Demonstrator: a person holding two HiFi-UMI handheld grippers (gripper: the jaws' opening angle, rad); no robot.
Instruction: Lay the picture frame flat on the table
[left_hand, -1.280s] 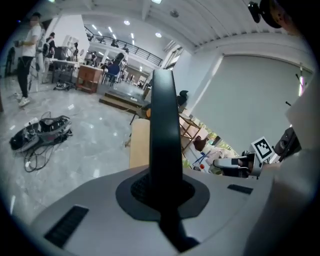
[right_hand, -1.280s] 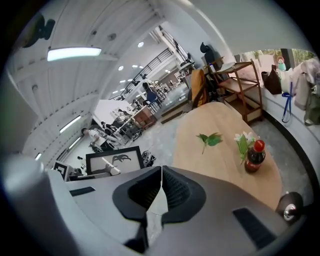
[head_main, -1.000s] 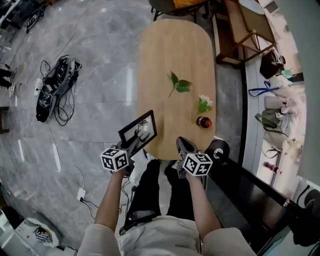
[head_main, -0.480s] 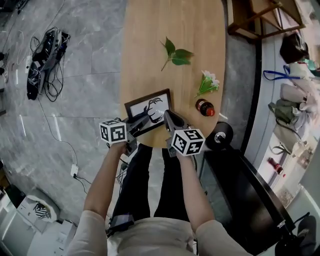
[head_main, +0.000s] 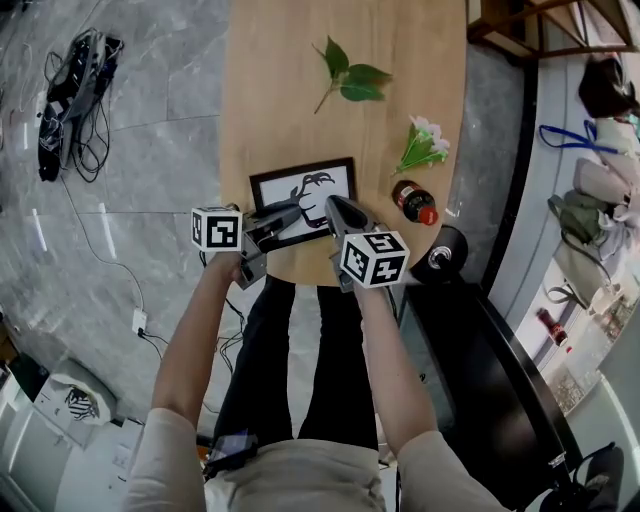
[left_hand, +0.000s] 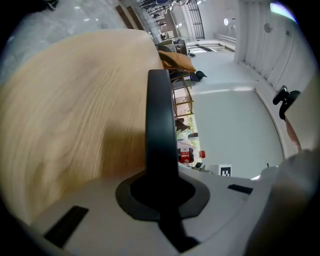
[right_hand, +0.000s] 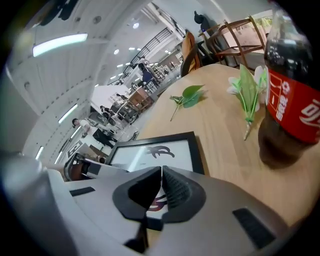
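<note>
The picture frame (head_main: 300, 188), black-edged with a dark drawing on white, lies flat or nearly flat on the wooden table (head_main: 300, 110), close to its near edge. My left gripper (head_main: 290, 214) is shut on the frame's near edge. In the left gripper view that edge (left_hand: 160, 120) runs as a black bar out of the left gripper (left_hand: 160, 187). My right gripper (head_main: 334, 206) is shut on nothing, its tip over the frame's near right part. In the right gripper view, the right gripper (right_hand: 161, 176) hovers just above the frame (right_hand: 165, 150).
A cola bottle (head_main: 413, 202) (right_hand: 290, 95) stands right of the frame. A white flower sprig (head_main: 424, 144) (right_hand: 247, 89) and a green leaf (head_main: 350, 78) (right_hand: 188, 95) lie farther back. A black round object (head_main: 440, 254) sits past the table's right corner. Cables (head_main: 70, 85) lie on the floor at left.
The frame was held tilted off the table's near left corner. My left gripper has since carried it over the tabletop and lowered it. The right gripper moved in over it.
</note>
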